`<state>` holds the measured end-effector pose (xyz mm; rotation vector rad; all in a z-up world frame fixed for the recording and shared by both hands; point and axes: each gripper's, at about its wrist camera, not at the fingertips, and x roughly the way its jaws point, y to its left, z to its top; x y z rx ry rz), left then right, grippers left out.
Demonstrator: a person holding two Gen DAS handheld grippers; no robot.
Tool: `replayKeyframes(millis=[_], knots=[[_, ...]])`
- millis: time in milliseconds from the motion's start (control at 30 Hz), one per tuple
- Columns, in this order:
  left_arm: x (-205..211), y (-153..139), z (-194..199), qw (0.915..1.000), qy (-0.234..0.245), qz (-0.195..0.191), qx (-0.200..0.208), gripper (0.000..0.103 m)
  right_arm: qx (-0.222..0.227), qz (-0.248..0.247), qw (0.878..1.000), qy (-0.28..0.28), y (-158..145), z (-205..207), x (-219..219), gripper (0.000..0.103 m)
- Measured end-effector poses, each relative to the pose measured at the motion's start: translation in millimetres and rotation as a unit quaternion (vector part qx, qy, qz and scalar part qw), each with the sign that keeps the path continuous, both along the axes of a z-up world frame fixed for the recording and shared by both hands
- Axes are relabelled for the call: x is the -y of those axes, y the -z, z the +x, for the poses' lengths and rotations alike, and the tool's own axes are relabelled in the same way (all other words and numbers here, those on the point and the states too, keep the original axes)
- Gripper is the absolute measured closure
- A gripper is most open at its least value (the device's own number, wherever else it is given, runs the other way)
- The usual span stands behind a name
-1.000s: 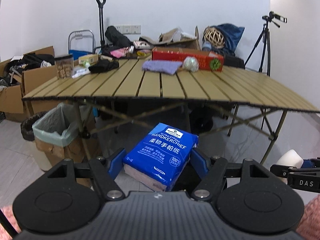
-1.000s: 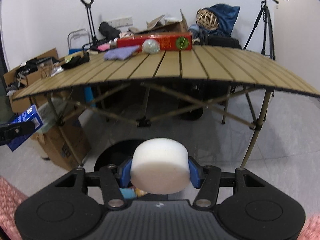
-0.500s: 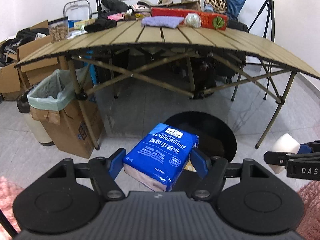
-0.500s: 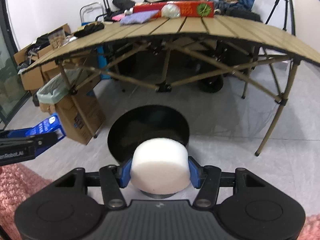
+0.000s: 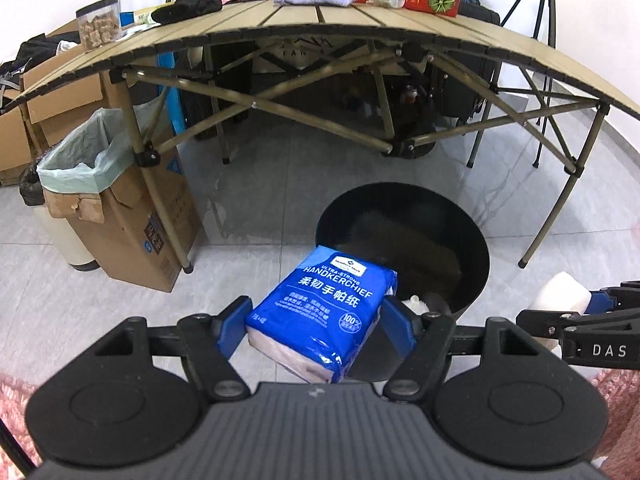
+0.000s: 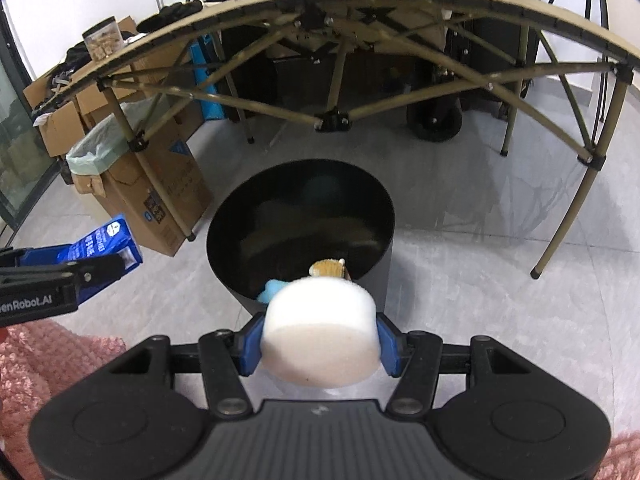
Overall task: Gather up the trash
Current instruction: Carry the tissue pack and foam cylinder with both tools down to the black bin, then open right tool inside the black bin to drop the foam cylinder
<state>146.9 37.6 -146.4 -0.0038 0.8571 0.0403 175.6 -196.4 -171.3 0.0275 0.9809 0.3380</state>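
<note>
**Tissue pack and foam puck poised over the black bin**

Tissue pack [image 5: 320, 312] sat crosswise in the left gripper [image 5: 316, 330], its blue pads pressed against the two long sides, jaws closed on it about halfway. From where I stood it hung just at the near rim of the round black bin [image 5: 472, 236] on the floor, tilted, its far corner already over the opening. It looked light and squashy: a film-wrapped wad of paper, with the glossy wrapper likely to slide a little under the pads. Taking it across the flat sides, as here, seemed the sensible hold; the ends would crumple.

The right gripper [image 6: 319, 346] had its jaws shut on a white foam disc [image 6: 320, 330], pads at opposite points of the round edge. That piece I judged almost weightless, soft and springy, with a matte surface that should not slip; squeezing across its width is about the only hold it offers. It hovered above the near lip of the same bin, where a few bits already lay inside: something pale blue [image 6: 272, 289] and a tan, ridged scrap [image 6: 326, 267].

Neither item looked fragile, so a plain release over the opening should do. A cardboard box with a green liner [image 5: 88, 160] stood by the folding table's [image 5: 360, 20] leg, well apart from both.
</note>
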Motion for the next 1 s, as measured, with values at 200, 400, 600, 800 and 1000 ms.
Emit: replayKeyframes(millis=[200, 400, 600, 800, 1000], knots=[[0, 4, 3, 1.0, 0.003, -0.002, -0.003, 0.032, -0.003, 0.001, 1.0, -0.002, 4, 3, 0, 0.048], [2, 2, 5, 1.0, 0.007, 0.0, 0.006, 0.032, 0.006, -0.001, 1.0, -0.009, 3, 6, -3, 0.048], [4, 1, 10, 0.9999, 0.006, 0.003, 0.015, 0.032, 0.019, -0.005, 1.0, -0.022, 3, 14, -9, 0.048], [3, -1, 18, 0.9998, 0.0, 0.003, 0.018, 0.032, 0.036, -0.012, 0.999, -0.032, 2, 33, -19, 0.048], [0, -2, 27, 0.9998, -0.007, 0.001, 0.018, 0.032, 0.054, -0.017, 0.997, -0.047, -2, 54, -31, 0.048]])
